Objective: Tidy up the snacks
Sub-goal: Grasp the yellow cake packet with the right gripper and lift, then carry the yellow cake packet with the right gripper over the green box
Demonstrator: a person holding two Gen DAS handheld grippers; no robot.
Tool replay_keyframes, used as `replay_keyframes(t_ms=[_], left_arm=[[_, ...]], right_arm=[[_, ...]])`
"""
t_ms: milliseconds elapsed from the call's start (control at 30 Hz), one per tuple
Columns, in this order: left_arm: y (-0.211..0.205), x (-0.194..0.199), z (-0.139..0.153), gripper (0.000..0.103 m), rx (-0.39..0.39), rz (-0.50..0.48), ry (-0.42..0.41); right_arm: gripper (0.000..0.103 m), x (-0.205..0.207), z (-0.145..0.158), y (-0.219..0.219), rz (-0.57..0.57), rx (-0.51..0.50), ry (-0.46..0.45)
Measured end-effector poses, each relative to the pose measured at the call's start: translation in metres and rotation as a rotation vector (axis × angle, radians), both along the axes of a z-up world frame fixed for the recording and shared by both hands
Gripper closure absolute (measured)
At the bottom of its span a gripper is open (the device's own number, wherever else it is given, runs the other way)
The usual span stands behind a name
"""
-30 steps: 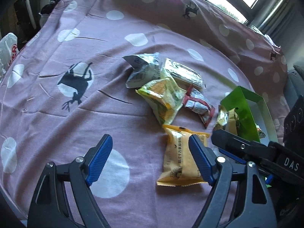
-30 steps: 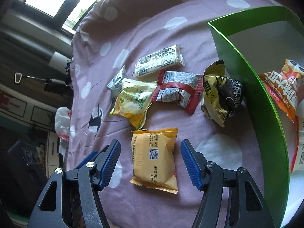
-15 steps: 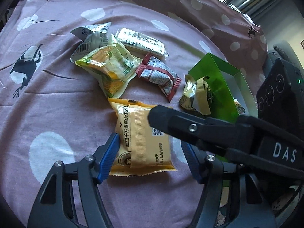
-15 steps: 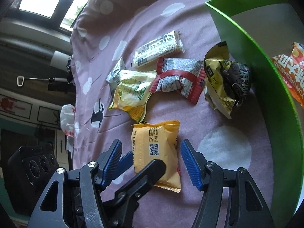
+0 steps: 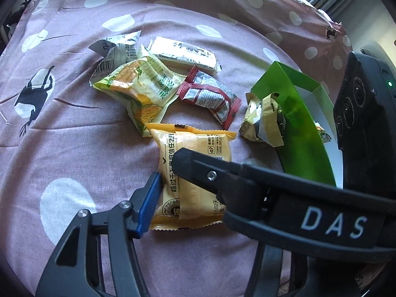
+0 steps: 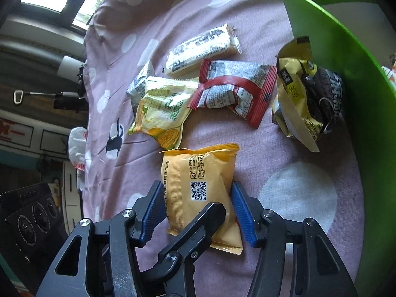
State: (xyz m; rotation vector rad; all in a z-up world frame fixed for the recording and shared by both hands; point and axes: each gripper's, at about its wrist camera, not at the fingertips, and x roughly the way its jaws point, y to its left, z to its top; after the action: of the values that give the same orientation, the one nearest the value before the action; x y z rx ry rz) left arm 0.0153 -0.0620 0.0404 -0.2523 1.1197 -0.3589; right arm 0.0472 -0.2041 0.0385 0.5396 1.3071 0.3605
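Both grippers closing on yellow packet (image 6: 198,185), right gripper (image 6: 196,210) pads touching its sides, left gripper (image 5: 183,198) partly hidden, green box (image 6: 358,113) right.

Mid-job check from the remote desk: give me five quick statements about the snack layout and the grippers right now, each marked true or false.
1. The orange-yellow packet lies between the pads of both grippers. True; the right gripper and left gripper are both closing around it.
2. The green box is empty. False; a snack packet shows inside it.
3. The red-edged packet lies on the cloth, outside the box. True.
4. The corn packet is already in the box. False; it lies on the cloth beside the red-edged packet.
5. The gold and black packet rests against the box's outer wall. True.
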Motion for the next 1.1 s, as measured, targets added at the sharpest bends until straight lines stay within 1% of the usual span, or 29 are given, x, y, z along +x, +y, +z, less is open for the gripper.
replay_keyframes(t_ms=[300, 433, 700, 1100], left_arm=[[0.003, -0.016, 0.026, 0.048, -0.031, 0.001, -0.144], [0.001, -0.020, 0.035, 0.048, -0.044, 0.001, -0.191], [-0.003, -0.025, 0.045, 0.048, -0.071, 0.000, -0.249], [-0.008, -0.034, 0.056, 0.049, -0.101, -0.002, -0.310]], right_arm=[[0.044, -0.011, 0.037, -0.006, -0.015, -0.020, -0.140], [0.044, -0.015, 0.050, -0.008, -0.023, -0.027, -0.190], [0.044, -0.024, 0.066, -0.011, -0.046, -0.043, -0.248], [0.044, -0.031, 0.081, -0.018, -0.060, -0.065, -0.310]])
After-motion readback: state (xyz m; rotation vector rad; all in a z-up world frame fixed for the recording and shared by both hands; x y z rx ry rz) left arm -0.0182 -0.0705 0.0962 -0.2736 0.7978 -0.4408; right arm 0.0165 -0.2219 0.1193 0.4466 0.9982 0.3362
